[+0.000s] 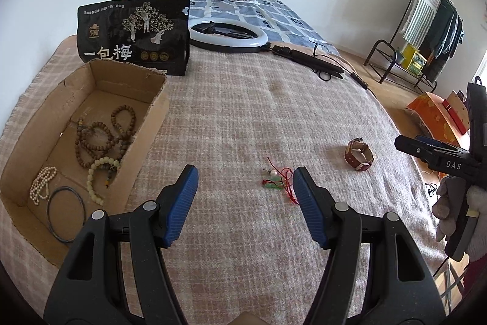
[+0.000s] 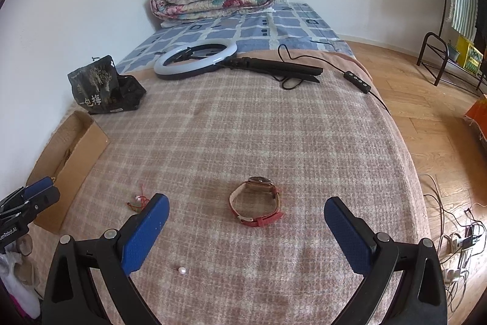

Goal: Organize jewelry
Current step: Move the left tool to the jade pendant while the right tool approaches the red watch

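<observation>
Because the red-cord charm lies at 12 o'clock beside the spread, empty left gripper, its thin cord may snag the plaid blanket; the cardboard box waits at 10 o'clock. In the right view, the right gripper, released, frames the watch; a loose pearl at 7 o'clock could roll off toward the wood floor.

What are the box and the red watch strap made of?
The box looks like plain brown cardboard: matte, with creased flaps and rough edges. The watch has a strap that looks like red leather or imitation leather, smooth and slightly shiny; which one is unclear.
</observation>
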Available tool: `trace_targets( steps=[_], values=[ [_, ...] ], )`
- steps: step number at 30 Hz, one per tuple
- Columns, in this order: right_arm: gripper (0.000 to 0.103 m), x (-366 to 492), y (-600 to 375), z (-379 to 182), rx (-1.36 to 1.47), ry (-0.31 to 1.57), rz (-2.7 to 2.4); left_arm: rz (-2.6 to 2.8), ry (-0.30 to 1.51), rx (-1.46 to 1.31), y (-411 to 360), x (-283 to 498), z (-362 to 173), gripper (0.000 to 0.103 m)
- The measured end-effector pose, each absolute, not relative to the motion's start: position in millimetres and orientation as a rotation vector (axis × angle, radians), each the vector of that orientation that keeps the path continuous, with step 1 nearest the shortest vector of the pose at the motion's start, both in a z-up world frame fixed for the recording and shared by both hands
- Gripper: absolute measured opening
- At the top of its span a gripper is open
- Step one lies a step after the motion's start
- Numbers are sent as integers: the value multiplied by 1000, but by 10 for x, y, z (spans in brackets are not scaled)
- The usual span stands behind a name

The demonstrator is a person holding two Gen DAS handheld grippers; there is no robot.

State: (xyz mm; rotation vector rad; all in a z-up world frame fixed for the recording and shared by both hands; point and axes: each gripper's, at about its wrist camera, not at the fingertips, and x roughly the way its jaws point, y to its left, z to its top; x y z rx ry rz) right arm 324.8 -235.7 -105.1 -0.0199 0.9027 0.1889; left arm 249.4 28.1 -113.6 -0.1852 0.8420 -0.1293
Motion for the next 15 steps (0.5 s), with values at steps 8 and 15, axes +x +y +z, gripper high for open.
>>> trace_targets(
  steps=[8, 15],
  values=[
    [103, 3350, -2509, -1323, -21, 905, 183, -158, 844, -136, -145, 2625, -1483, 67],
    [103, 3400, -2423, -1477, -104, 882, 198, -138, 855, -113, -274, 2763, -1729, 66]
  ],
)
